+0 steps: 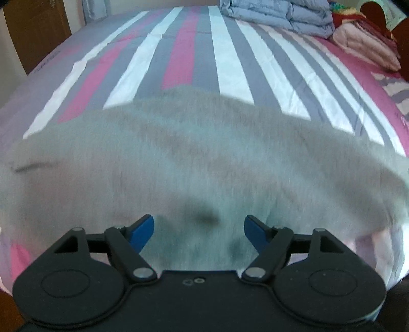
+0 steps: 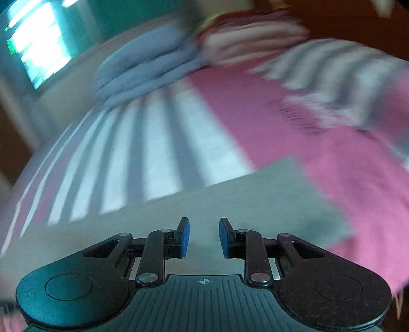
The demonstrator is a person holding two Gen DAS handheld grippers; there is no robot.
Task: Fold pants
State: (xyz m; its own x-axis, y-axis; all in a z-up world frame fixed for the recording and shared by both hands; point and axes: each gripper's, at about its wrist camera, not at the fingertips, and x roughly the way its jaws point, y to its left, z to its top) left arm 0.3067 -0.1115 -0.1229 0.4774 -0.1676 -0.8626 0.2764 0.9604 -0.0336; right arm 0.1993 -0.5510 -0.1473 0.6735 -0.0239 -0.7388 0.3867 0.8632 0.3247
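Across the bed [image 1: 230, 63], a sheet striped in white, grey and pink runs away from both cameras, with a solid pink band along one side. Grey pants [image 1: 179, 158] lie flat on that sheet at the bed's near edge, spread wide across the lower half of the left wrist view, fabric blurred; in the right wrist view the same pants [image 2: 230, 204] show as a flat grey panel with a squared corner reaching onto the pink band. At the far end of the bed sits a folded pale blue quilt [image 1: 278, 15], and just beside it a pink folded blanket [image 1: 368, 46], both well apart from the pants. Beyond the bed, a brown wooden door [image 1: 33, 30] stands to one side; a bright window [image 2: 38, 46] shows in the right wrist view, heavily smeared. Left gripper [image 1: 199, 227] hovers over the pants, blue pads spread wide, nothing between them. Right gripper [image 2: 202, 237] also sits over the pants, its pads parted with a narrower gap, gripping nothing; contact with the cloth cannot be told.
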